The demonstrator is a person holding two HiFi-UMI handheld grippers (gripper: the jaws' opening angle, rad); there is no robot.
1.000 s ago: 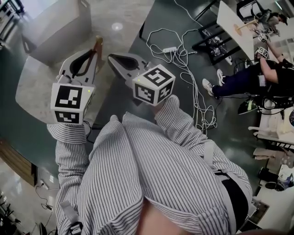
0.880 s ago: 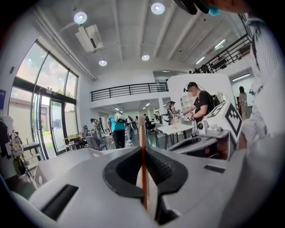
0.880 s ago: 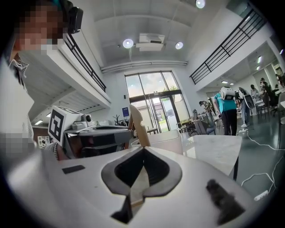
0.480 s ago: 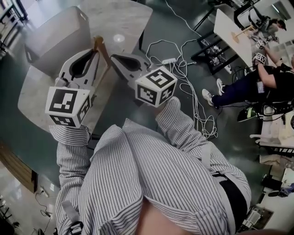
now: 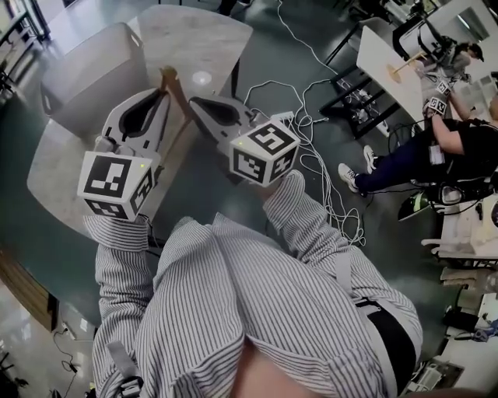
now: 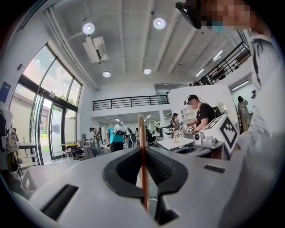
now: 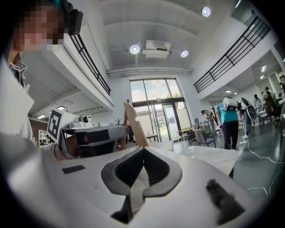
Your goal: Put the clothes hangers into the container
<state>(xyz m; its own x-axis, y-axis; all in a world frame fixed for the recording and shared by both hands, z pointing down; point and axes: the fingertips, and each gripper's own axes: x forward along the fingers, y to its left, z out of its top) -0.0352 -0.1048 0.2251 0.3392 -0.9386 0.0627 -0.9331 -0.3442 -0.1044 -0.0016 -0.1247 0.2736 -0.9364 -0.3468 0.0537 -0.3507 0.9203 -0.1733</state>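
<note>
Nearest me, my striped sleeves run out to the two grippers, each with its marker cube facing up. My left gripper is nearly closed. In its own view the left gripper pinches a thin wooden strip, the clothes hanger seen edge-on, which stands upright between the pads and rises above the fingertips. My right gripper sits just beside it, to the right in the head view. In the right gripper view the right gripper is clamped on a pale flat part of the same clothes hanger, which leans up and to the left out of the jaws. So both grippers grip the one hanger and carry it in the air.

From above, the hanger shows its tan end between the two sets of fingertips. Under it is the pale stone surface. The container, a light grey bin with handle cut-outs, stands on that surface on the left. The hanger's end is just beside its right wall, outside it.

Farther right, white cables loop over the dark floor. Beyond them a seated person is working at the far right.
</note>
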